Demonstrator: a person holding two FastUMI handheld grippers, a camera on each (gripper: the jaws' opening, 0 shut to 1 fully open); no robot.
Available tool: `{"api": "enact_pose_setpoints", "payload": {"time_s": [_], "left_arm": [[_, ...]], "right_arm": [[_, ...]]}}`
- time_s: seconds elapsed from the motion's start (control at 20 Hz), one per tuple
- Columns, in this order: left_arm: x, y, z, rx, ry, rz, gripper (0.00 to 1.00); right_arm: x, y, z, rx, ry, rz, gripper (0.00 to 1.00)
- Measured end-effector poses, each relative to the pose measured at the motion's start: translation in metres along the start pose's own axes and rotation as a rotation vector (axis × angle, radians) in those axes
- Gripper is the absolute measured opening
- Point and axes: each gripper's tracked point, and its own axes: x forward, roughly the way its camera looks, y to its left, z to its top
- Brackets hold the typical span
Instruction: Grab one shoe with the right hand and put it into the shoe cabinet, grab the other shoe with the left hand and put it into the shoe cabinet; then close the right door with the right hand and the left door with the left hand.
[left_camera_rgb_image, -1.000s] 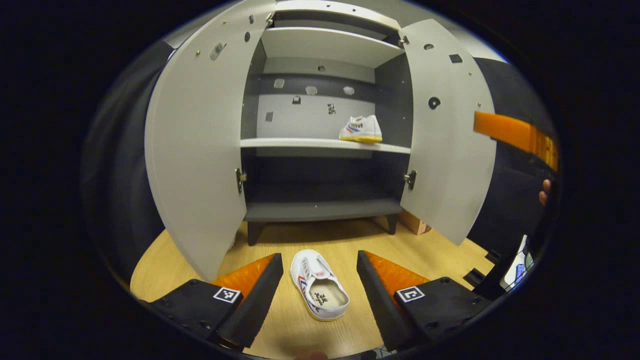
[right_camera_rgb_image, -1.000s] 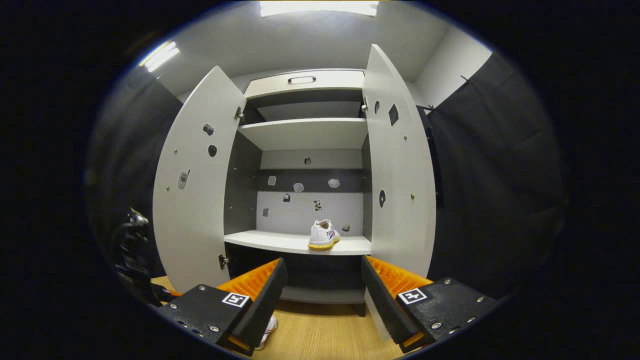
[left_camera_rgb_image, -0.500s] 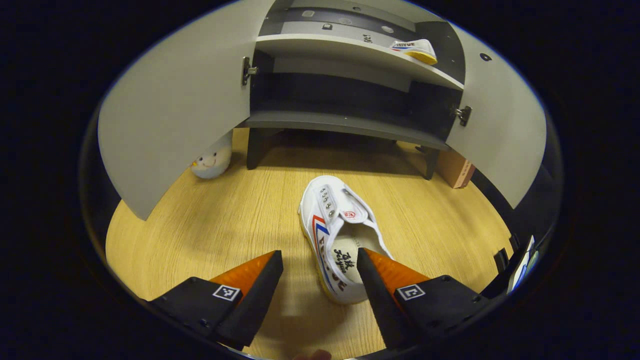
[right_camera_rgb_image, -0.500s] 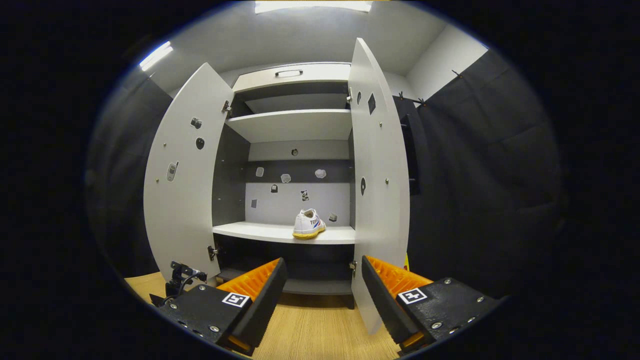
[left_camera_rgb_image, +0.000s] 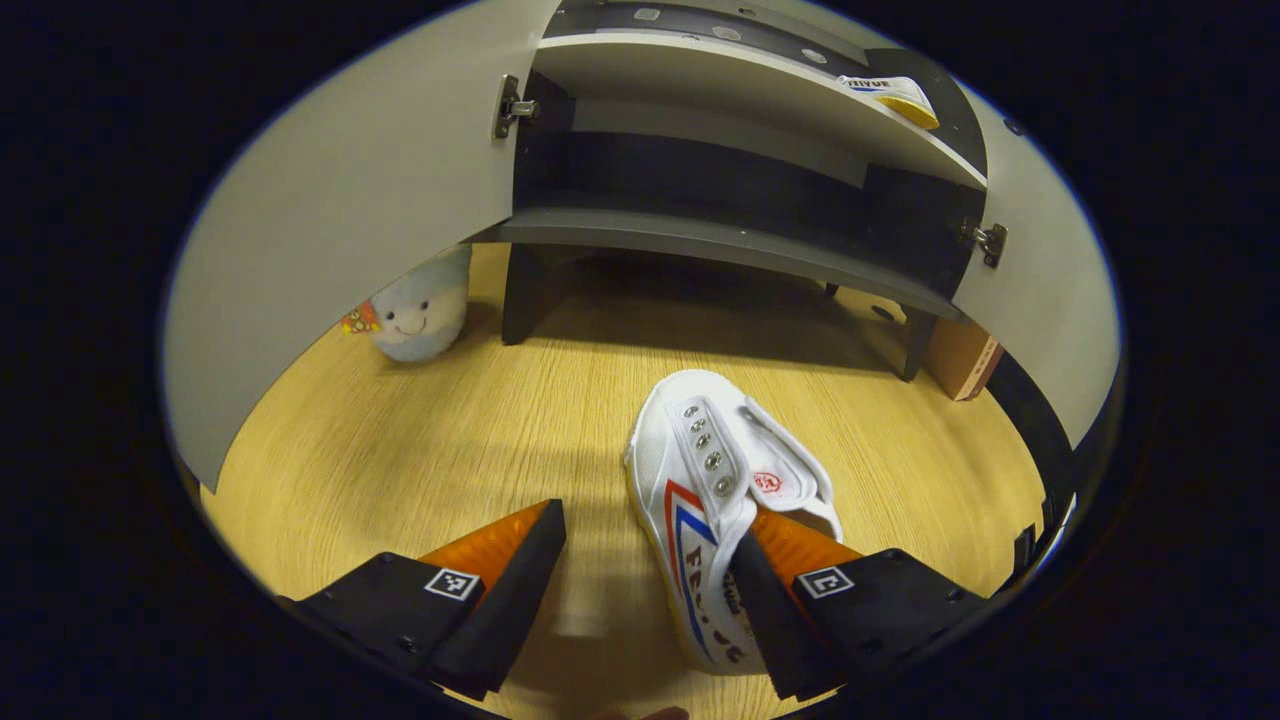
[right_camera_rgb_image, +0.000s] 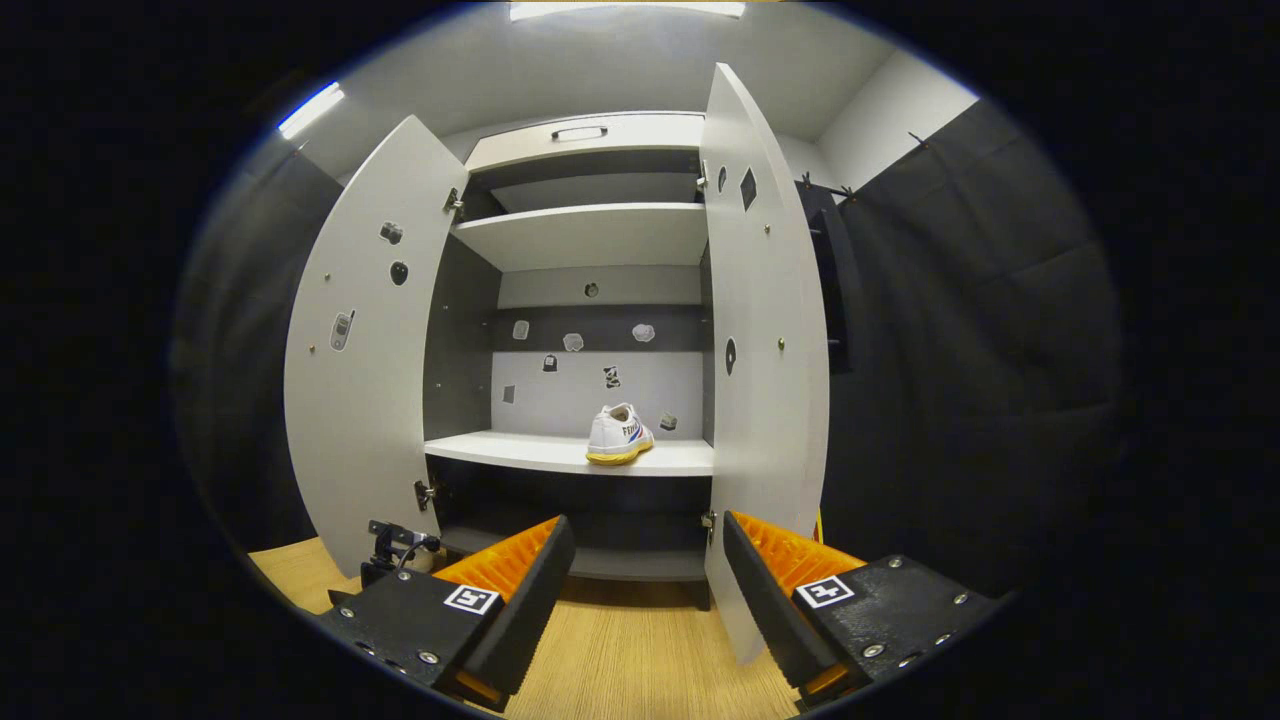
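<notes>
My left claw (left_camera_rgb_image: 640, 580) is spread wide and low over the floor (left_camera_rgb_image: 430, 440), and the shoe (left_camera_rgb_image: 725, 500) I am after lies a little to the right of its centre line rather than squarely in the gap. One finger sits in or over the heel opening and the other stands off on bare floor, apart from the shoe's striped side. The shoe's long axis runs roughly along my line of sight, toe toward the cabinet (left_camera_rgb_image: 720, 245) and heel toward me, leaning slightly to the right as it comes near. So I judge that closing would pinch the striped side wall near the heel. My right claw (right_camera_rgb_image: 640, 590) hangs parted and empty, aimed at the cabinet front from farther back, so the left is plainly the nearer one. The other shoe (right_camera_rgb_image: 618, 435) already rests on the middle shelf (right_camera_rgb_image: 520, 452), and both doors stand open.
</notes>
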Motion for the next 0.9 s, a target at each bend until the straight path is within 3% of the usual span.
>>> {"api": "enact_pose_setpoints", "payload": {"time_s": [0.1,0.2,0.3,0.4,0.45,0.55,0.75,0.9], "left_arm": [[0.012,-0.004,0.000,0.011,0.006,-0.010,0.99],[0.020,-0.010,0.003,-0.001,-0.012,-0.026,0.86],[0.023,-0.007,0.005,0.007,-0.034,0.021,0.58],[0.023,0.004,0.006,-0.002,-0.055,0.083,0.40],[0.023,0.007,0.007,-0.019,-0.066,0.094,0.22],[0.020,0.008,0.005,-0.032,-0.064,0.095,0.11],[-0.016,0.011,0.016,-0.023,-0.122,0.122,0.09],[-0.076,0.008,0.032,-0.044,-0.177,0.137,0.09]], "right_arm": [[0.002,0.000,-0.003,-0.006,0.011,-0.002,0.92],[0.004,0.001,-0.004,-0.009,0.020,0.003,0.92],[0.003,0.001,-0.005,-0.016,0.025,0.003,0.92],[0.004,0.000,-0.007,-0.027,0.032,0.002,0.92],[0.004,0.002,-0.007,-0.028,0.034,0.008,0.92],[0.004,0.006,-0.008,-0.036,0.038,0.020,0.92],[0.008,0.013,-0.007,-0.039,0.028,0.044,0.92],[0.012,0.021,-0.010,-0.016,0.028,0.063,0.92]]}}
